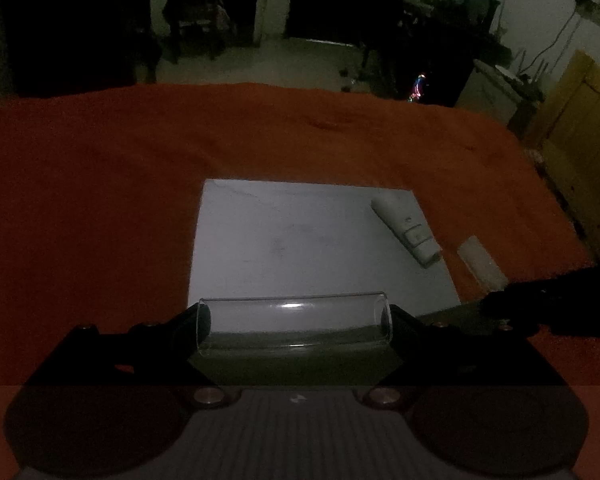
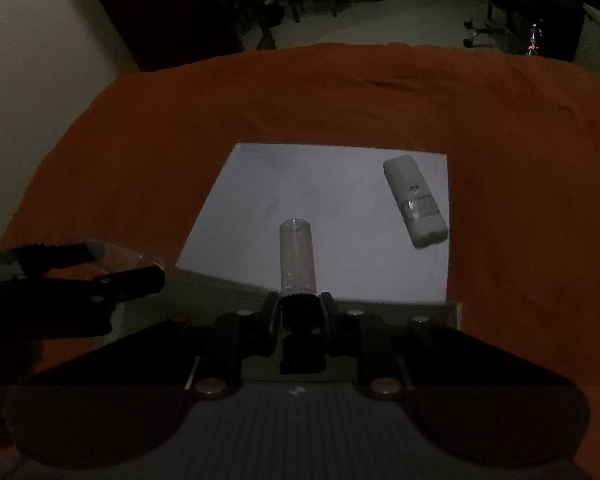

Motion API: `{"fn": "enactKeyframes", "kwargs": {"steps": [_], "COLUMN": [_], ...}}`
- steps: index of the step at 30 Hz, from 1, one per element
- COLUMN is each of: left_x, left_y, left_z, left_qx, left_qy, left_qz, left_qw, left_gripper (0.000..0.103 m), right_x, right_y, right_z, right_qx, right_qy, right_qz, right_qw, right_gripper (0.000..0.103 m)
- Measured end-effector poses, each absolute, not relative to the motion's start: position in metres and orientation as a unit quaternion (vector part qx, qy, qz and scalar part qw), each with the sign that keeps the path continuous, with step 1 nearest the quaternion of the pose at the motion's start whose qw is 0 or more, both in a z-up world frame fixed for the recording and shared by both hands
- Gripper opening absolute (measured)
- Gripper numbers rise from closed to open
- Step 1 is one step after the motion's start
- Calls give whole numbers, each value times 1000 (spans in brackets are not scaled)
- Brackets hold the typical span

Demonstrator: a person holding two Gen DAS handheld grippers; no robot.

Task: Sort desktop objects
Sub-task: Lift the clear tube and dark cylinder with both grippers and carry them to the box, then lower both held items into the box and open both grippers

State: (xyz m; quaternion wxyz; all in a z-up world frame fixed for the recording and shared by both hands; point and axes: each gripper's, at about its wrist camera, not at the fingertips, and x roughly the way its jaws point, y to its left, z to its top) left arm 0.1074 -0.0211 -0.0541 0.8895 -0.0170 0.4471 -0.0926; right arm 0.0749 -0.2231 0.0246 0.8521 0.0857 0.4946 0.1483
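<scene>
— Where do we stand over the white board (image 1: 284,240) on the orange cloth (image 1: 100,168)?

— We carry something in each hand. Our left gripper (image 1: 294,330) has its jaws spread wide, clamped end to end on a clear tube (image 1: 294,320) lying crosswise just above the board's near edge. Our right gripper (image 2: 300,306) has its jaws drawn narrow around the base of a second clear tube (image 2: 297,256), which points forward over the board's near half.

— And what already lies on the board?

— Only a white remote (image 1: 406,226), slanting along the board's right edge. A pale flat piece (image 1: 482,262) rests on the cloth just right of the board; we cannot tell what it is in this gloom.

— So how much sorting is done?

— Little that we can confirm. We judge the remote placed, since it sits squarely on the board. Both tubes are in the air, neither set down, and the pale piece off the board looks unsorted. We see no bin or tray, so where the tubes belong we cannot say.
</scene>
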Motion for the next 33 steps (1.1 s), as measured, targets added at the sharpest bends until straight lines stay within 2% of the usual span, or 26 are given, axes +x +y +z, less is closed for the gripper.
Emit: {"fn": "enactKeyframes", "kwargs": {"steps": [6, 16, 22, 33], "left_x": [78, 47, 39, 40], "left_y": [-19, -8, -8, -16], "left_z": [-62, -84, -91, -121], "left_qx": [-60, -45, -35, -22], "left_qy": [475, 466, 457, 510], "left_qz": [-119, -84, -63, -57], "left_qw": [870, 880, 887, 858], "left_gripper": [91, 91, 91, 91], "right_x": [45, -6, -17, -28], "right_y": [-222, -231, -226, -210], "right_z": [18, -12, -17, -59], "right_qx": [119, 180, 139, 118], "right_qy": [495, 481, 456, 517], "right_qz": [149, 119, 97, 126], "right_qw": [847, 850, 874, 838], "right_gripper": [22, 22, 22, 22]}}
